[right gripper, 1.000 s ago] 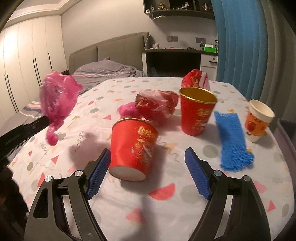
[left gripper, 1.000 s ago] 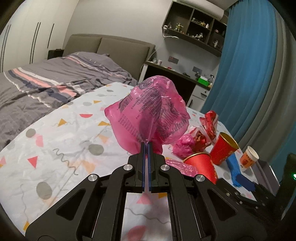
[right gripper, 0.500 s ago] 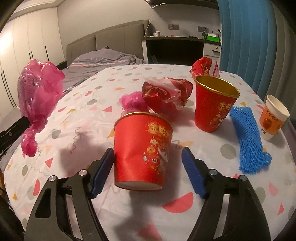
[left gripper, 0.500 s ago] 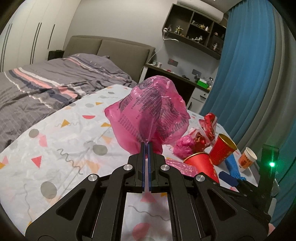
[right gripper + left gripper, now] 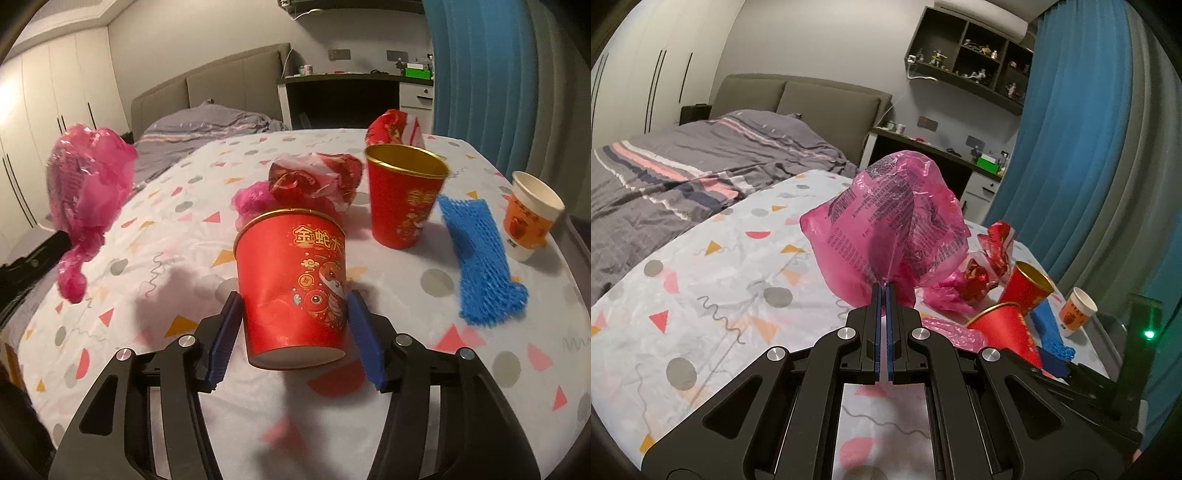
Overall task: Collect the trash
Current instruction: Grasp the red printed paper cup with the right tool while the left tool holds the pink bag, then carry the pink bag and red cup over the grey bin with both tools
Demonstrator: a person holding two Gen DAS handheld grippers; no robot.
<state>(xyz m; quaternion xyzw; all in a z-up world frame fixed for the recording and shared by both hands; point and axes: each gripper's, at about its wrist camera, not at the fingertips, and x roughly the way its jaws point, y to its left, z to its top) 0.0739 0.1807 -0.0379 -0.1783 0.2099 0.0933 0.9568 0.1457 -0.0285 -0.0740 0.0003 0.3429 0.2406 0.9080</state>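
the right gripper (image 5: 293,334), wider a second ago, is closing around the near red cup (image 5: 291,288) on the table (image 5: 177,236), pads almost touching; pickup looks imminent. the left gripper (image 5: 884,291) stays clamped on the pink bag (image 5: 886,225).

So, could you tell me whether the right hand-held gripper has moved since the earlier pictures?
Yes: the right hand-held gripper has come forward around the near red cup, jaws closing beside it.

bed (image 5: 713,166) with grey striped bedding at left of the frame; blue curtain (image 5: 1067,140) at right; wall shelf (image 5: 971,62) with figurines at upper right.
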